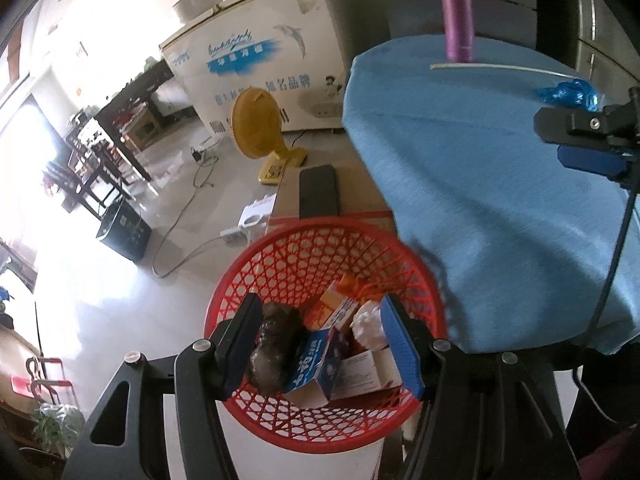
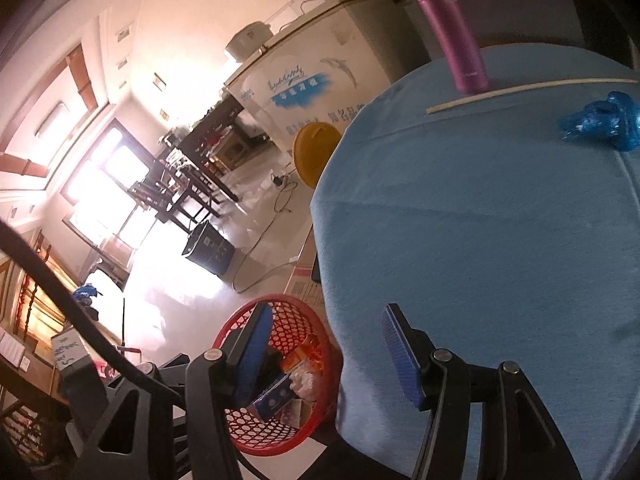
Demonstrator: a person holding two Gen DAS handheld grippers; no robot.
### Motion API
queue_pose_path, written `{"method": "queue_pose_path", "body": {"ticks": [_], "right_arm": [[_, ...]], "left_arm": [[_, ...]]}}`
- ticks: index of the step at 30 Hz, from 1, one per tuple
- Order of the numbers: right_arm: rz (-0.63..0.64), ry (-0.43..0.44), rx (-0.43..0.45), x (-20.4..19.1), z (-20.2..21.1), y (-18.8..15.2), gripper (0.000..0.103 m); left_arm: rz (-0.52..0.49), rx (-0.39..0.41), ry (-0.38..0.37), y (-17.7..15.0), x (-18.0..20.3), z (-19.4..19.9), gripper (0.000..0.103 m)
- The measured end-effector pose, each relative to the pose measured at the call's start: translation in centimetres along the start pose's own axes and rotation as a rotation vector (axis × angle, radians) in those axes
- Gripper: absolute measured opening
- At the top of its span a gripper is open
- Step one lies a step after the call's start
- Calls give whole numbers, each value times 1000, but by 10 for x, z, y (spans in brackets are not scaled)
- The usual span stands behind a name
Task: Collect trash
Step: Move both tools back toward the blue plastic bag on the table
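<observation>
1. Fingers of the left gripper (image 1: 324, 344) spread wide and empty over the red plastic mesh basket (image 1: 280, 424); a dark lump (image 1: 276, 348) lies inside.
2. Right gripper (image 2: 332, 354), likewise parted and empty, likely next reaches the crumpled blue plastic bag (image 2: 600, 122) on the blue-clothed table (image 2: 480, 240) beside the basket.

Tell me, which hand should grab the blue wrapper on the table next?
Probably the right gripper. It is open over the table, facing the blue wrapper. The left gripper is open too, but it hangs over the red basket, off the table's edge.

Left wrist view looks down into the red basket (image 1: 320, 264); both views share the blue-clothed table (image 2: 480, 220).
</observation>
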State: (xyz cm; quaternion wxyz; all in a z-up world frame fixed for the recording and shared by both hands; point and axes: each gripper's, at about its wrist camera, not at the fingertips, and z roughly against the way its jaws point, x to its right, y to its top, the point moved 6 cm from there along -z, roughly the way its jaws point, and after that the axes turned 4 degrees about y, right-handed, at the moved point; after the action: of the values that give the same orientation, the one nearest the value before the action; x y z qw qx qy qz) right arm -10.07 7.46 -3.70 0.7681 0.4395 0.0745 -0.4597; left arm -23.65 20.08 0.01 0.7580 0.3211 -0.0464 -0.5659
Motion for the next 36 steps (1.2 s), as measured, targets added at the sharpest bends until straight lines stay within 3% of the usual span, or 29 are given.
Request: {"method": "queue_pose_path", "body": {"ticks": [14,36], "right_arm": [[-47,-51,159,43,65,21,62],[-205,-130,363,135,170,30,62]], "left_arm": [[-112,137,-26,44,50,41,63],[-328,249,-89,79,158,89,63]]}}
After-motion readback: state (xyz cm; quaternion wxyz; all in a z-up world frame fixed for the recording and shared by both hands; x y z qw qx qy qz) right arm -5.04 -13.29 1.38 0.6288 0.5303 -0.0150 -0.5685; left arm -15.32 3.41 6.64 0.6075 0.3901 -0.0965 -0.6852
